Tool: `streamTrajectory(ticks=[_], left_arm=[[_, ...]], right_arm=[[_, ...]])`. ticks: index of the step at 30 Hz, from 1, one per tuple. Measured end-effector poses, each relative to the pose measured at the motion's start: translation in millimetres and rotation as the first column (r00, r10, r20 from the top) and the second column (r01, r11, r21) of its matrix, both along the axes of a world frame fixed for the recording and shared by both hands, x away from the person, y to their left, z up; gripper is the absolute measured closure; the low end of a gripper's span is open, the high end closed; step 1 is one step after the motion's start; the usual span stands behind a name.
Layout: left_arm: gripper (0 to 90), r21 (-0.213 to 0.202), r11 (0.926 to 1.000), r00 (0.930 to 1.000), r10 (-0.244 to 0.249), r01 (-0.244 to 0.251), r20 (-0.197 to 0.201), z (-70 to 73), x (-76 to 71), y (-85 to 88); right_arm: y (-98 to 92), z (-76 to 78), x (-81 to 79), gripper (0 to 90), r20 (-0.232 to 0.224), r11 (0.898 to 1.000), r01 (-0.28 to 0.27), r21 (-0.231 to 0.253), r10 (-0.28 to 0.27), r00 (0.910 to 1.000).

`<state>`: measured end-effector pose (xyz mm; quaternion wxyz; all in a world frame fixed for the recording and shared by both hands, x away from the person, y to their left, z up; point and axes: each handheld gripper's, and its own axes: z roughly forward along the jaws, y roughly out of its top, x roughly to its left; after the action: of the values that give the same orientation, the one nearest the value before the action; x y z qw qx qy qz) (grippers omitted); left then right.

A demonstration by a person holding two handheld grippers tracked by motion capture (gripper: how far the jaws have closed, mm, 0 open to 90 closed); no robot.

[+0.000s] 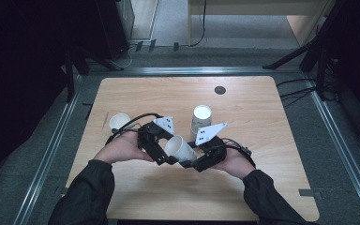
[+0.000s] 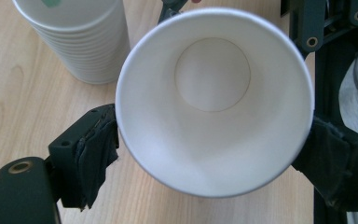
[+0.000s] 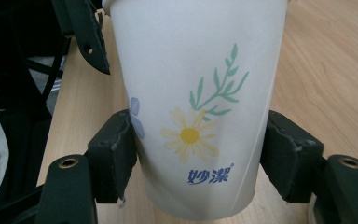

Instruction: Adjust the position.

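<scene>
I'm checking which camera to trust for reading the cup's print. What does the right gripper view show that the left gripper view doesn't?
The right gripper view gives the held paper cup's outer wall: a daisy, a green sprig and blue lettering, with the right gripper closed on the cup's sides. The left gripper view gives the cup's bare white inside and round bottom, the left gripper's pads beside its rim, and a stack of cups behind. Both share that one cup, the wooden table and part of the other gripper.
</scene>
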<state>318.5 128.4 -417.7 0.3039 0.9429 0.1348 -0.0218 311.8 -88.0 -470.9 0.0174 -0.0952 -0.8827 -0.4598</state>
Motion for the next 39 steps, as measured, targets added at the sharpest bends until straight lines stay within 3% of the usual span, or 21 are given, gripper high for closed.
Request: streamTrajectory(ticks=[4,7,11,13,19,22,23,24,28,31,32,39], left_arm=[[8.9,-0.083,0.9961,0.9996,0.029,-0.03,-0.003,-1.9,1.7,8.5],[9.0,-0.164,0.9855,0.9987,0.04,-0.045,-0.032,-4.9,1.6,16.0],[9.1,-0.211,0.976,0.9982,0.045,-0.052,-0.04,-8.8,-1.6,20.7],[9.1,-0.239,0.9688,0.9975,0.057,-0.065,-0.042,-10.5,-2.6,22.2],[9.5,-0.337,0.9352,0.9929,0.087,-0.109,-0.081,-15.9,-2.3,23.3],[11.7,-0.353,0.9281,0.9924,0.098,-0.118,-0.075,-16.6,-2.8,21.6],[11.7,-0.375,0.9177,0.991,0.107,-0.13,-0.08,-17.6,-2.8,21.5],[12.3,-0.382,0.9146,0.9903,0.108,-0.133,-0.087,-18.1,-2.4,21.5],[12.4,-0.396,0.907,0.9887,0.113,-0.143,-0.099,-20.6,-1.7,20.0],[12.3,-0.397,0.9071,0.9888,0.11,-0.141,-0.101,-21.7,-1.4,18.0],[12.4,-0.405,0.903,0.9887,0.112,-0.143,-0.1,-21.8,-1.8,17.3],[14.8,-0.407,0.9039,0.9905,0.103,-0.131,-0.091,-22.2,-2.4,16.3]], right_arm=[[-5.3,3.2,1.6,32.7,0.0,1.0,0.01,0.022,-0.01,0.9999],[-8.0,4.9,1.6,32.7,-0.007,0.999,0.017,0.033,-0.017,0.9998],[-9.2,5.9,1.8,32.7,-0.012,0.999,0.018,0.048,-0.017,0.9998],[-9.4,6.5,1.7,32.7,-0.015,0.998,0.018,0.055,-0.018,0.9997],[-12.0,8.7,2.2,32.7,-0.018,0.996,0.019,0.082,-0.017,0.9997],[-13.7,9.8,2.6,32.7,-0.022,0.996,0.024,0.092,-0.022,0.9995],[-13.9,9.9,2.6,32.7,-0.021,0.995,0.026,0.093,-0.024,0.9995],[-14.4,10.1,2.8,32.7,-0.026,0.995,0.025,0.096,-0.023,0.9994],[-13.9,9.7,2.7,32.7,-0.023,0.995,0.026,0.095,-0.024,0.9995],[-12.8,9.3,2.3,32.7,-0.026,0.995,0.026,0.093,-0.024,0.9994],[-12.4,9.0,2.3,32.7,-0.029,0.995,0.026,0.094,-0.023,0.9993],[-11.5,8.5,2.6,32.7,-0.028,0.995,0.027,0.092,-0.024,0.9993]])
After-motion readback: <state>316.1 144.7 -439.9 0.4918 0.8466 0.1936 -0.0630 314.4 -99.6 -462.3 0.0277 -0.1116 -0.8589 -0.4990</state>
